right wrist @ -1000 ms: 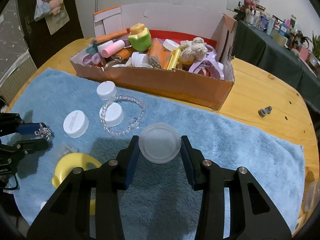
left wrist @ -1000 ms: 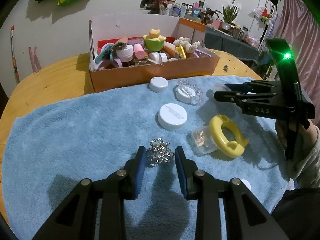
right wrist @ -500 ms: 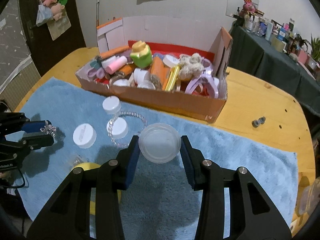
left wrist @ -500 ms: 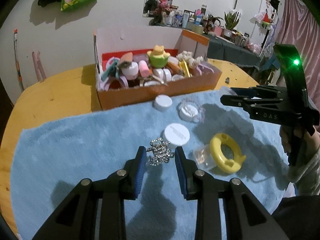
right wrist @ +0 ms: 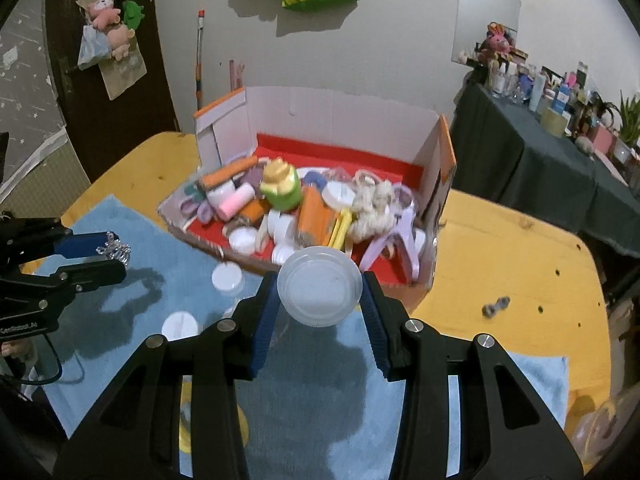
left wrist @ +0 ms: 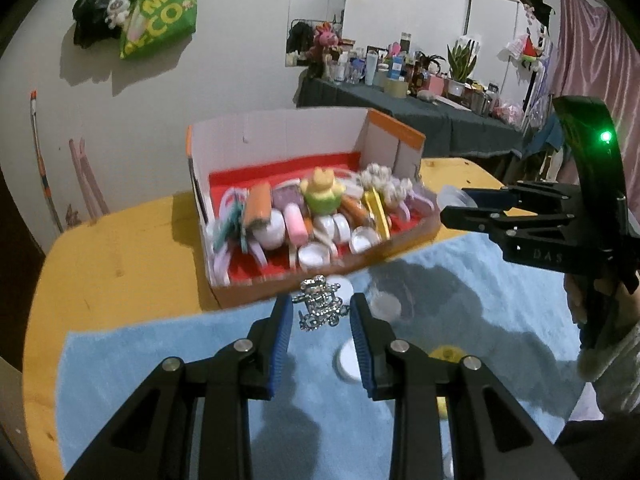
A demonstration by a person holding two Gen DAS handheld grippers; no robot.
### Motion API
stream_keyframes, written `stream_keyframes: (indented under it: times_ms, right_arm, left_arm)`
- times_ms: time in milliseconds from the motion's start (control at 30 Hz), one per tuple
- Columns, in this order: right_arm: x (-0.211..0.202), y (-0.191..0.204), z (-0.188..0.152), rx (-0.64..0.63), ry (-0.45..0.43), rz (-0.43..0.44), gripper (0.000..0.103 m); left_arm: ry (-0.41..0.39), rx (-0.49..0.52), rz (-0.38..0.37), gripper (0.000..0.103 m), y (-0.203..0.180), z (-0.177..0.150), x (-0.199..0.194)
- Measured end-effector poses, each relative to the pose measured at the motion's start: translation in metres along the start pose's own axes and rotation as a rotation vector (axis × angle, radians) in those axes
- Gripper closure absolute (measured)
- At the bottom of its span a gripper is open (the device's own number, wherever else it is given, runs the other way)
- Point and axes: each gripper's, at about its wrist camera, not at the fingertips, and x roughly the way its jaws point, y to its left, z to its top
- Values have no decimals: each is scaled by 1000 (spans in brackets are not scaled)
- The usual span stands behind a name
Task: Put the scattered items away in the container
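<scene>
Left gripper (left wrist: 320,320) pinches a rhinestone trinket (left wrist: 318,309) between its blue pads, held above the blue towel (left wrist: 152,356) just short of the cardboard box (left wrist: 256,292). Right gripper (right wrist: 320,304) clamps a clear round lid (right wrist: 319,286) flat by its rim, near the box front. Both are held high, presumably to clear the box wall before dropping.
</scene>
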Motion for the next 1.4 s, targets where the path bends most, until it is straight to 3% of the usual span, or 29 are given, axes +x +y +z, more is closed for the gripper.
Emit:
stream_keyframes:
  times_ms: [367,700,1400]
  right_arm:
    - [9,-9,31,-9,-17,0,64]
    - [42,-22,55,11,11,5,64]
    - [92,-33,64,31,83,-18,64]
  left_arm:
    - [-26,17,-2,71,5,43,18]
    - [-17,-15,1,71,15,71,53]
    - [47,-46,16,71,26,82,108]
